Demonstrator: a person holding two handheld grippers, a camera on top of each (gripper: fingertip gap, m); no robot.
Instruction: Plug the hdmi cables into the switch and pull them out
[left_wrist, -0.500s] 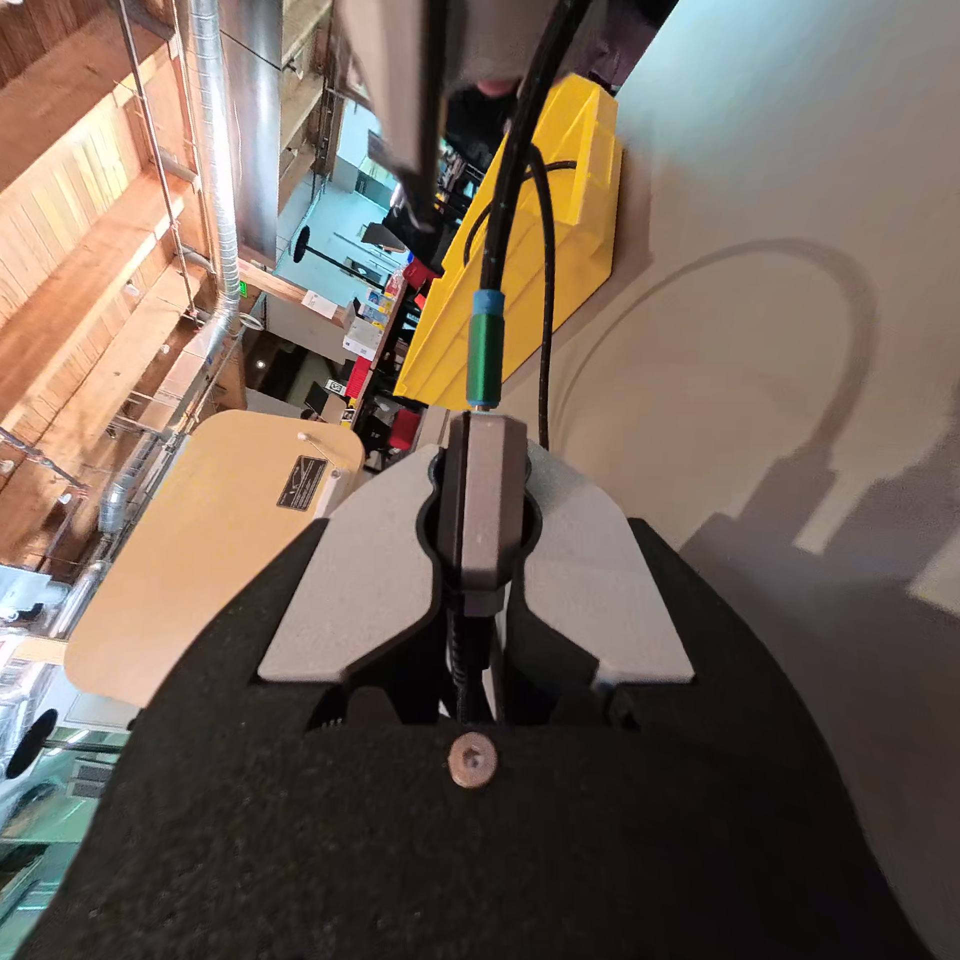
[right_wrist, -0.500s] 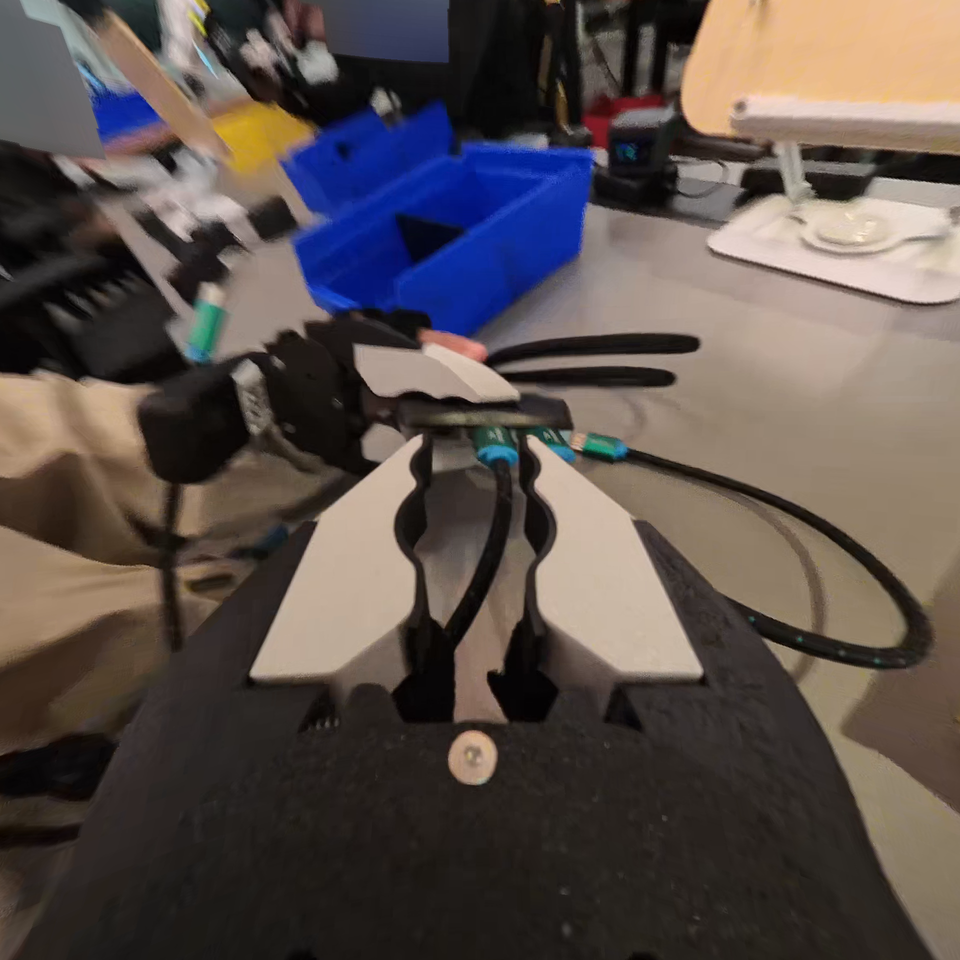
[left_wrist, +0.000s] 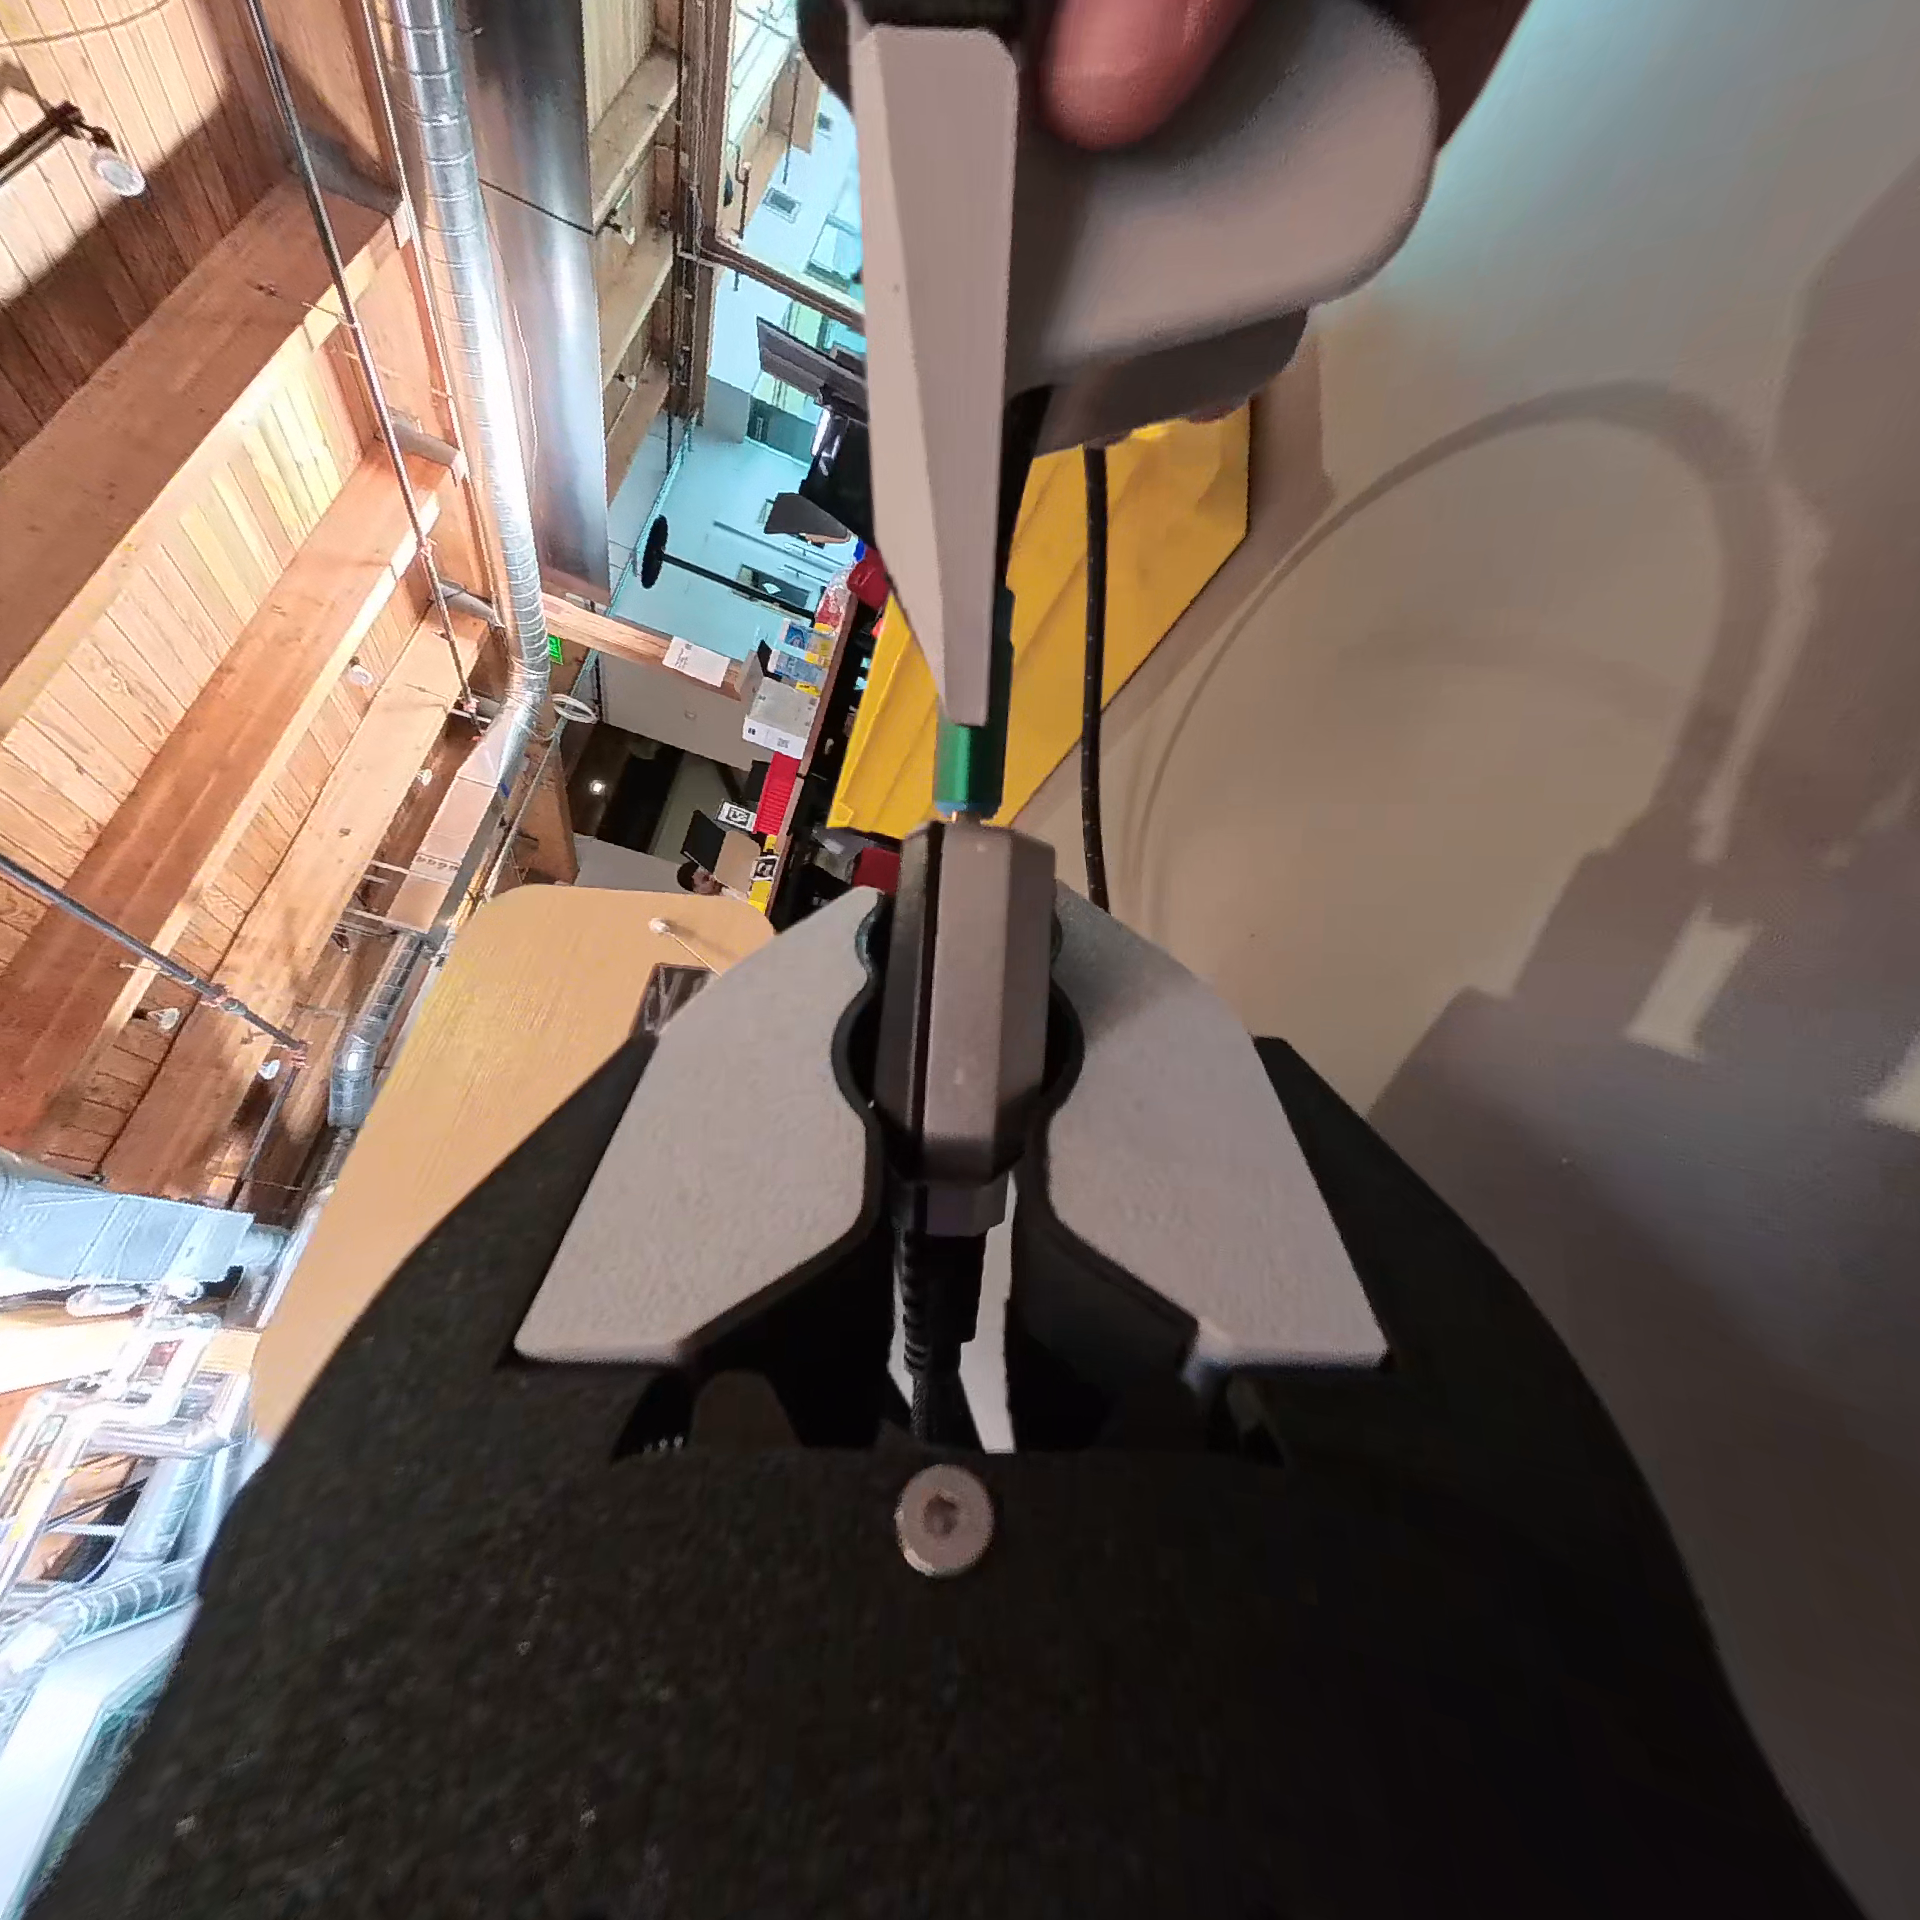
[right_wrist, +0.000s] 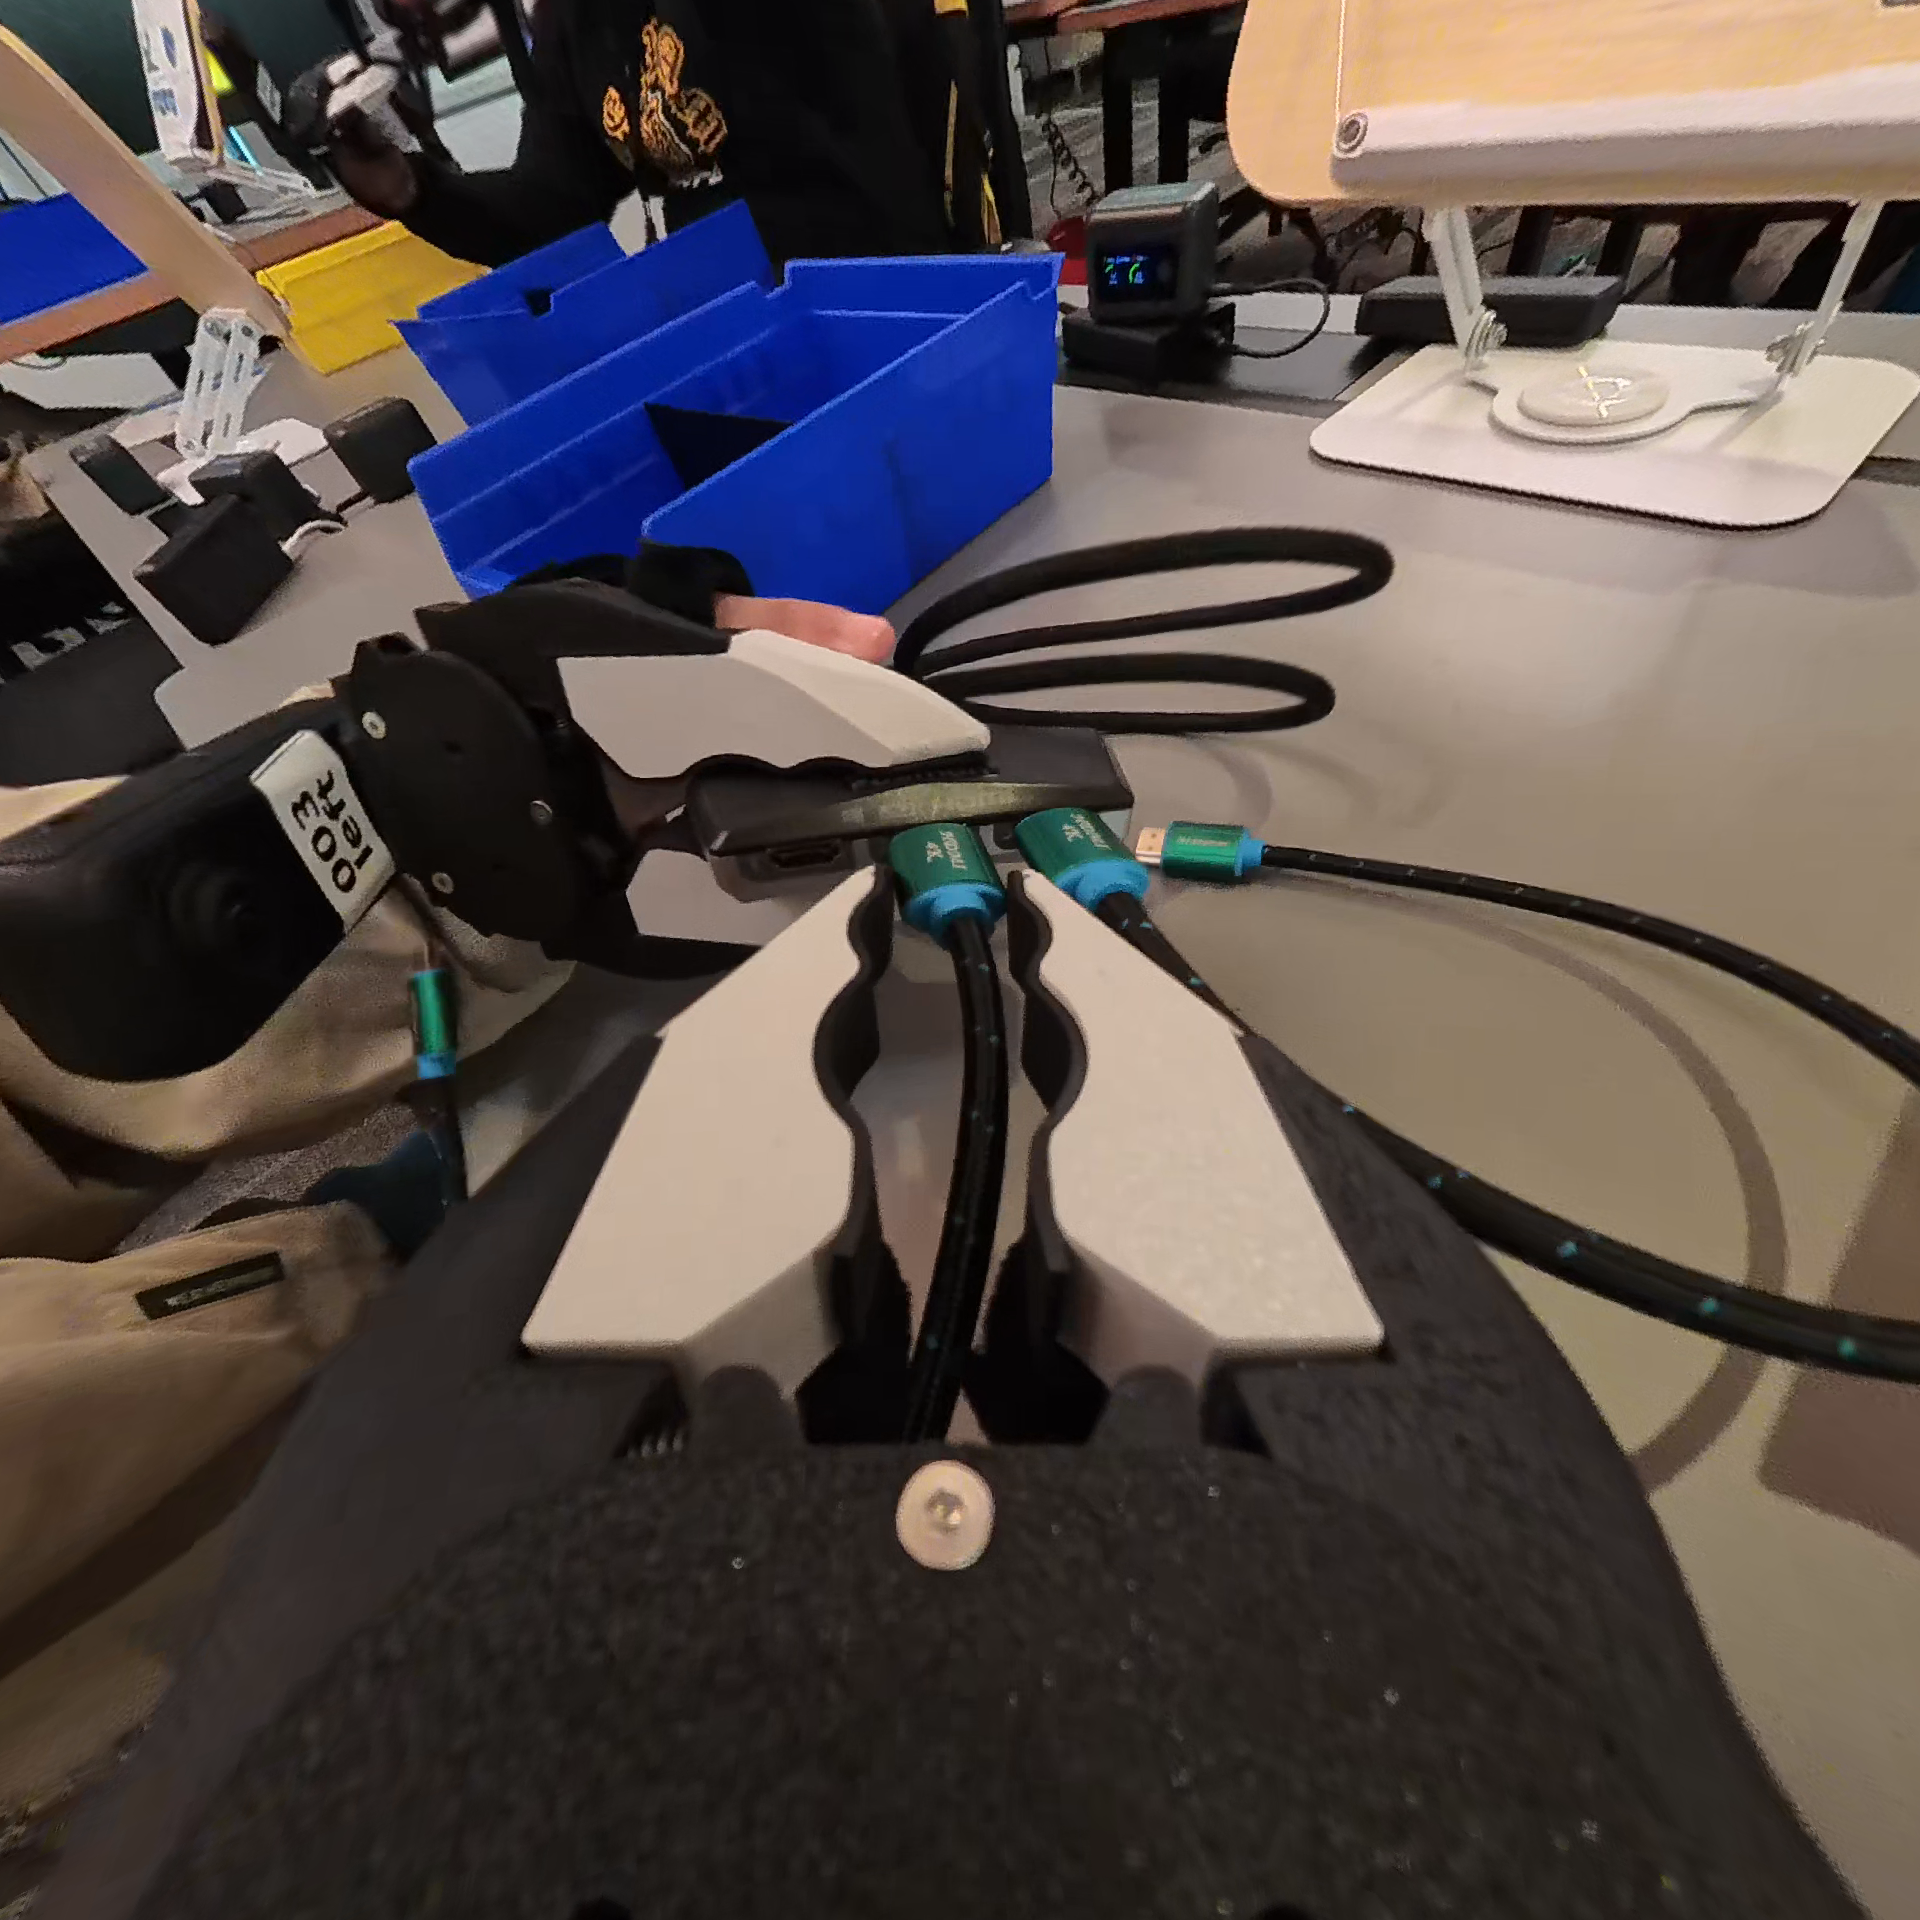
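Right wrist view shows the right gripper (right_wrist: 951, 914) with its two grey fingers a little apart, one on each side of a green plug (right_wrist: 943, 871), and the black cable runs back between them. I think the fingers are not squeezing yet, because a gap shows on both sides of the cable. The green plug sits in the middle hole of the switch (right_wrist: 914, 805), a flat dark box held up off the grey table (right_wrist: 1558, 790). A second plug (right_wrist: 1081, 854) is in the hole next to it, and a third plug (right_wrist: 1205, 847) lies loose on the table just beside the switch. One hole on the left looks empty. The left gripper (right_wrist: 831, 774) is closed tight on the switch from the side. That is likely so the box stays put when a plug gets pushed or pulled. In the left wrist view the switch (left_wrist: 961, 1029) is pinched edge-on between the left fingers, with the green plug (left_wrist: 966, 774) sticking out of its far end. A blue bin (right_wrist: 810, 457) stands farther back.
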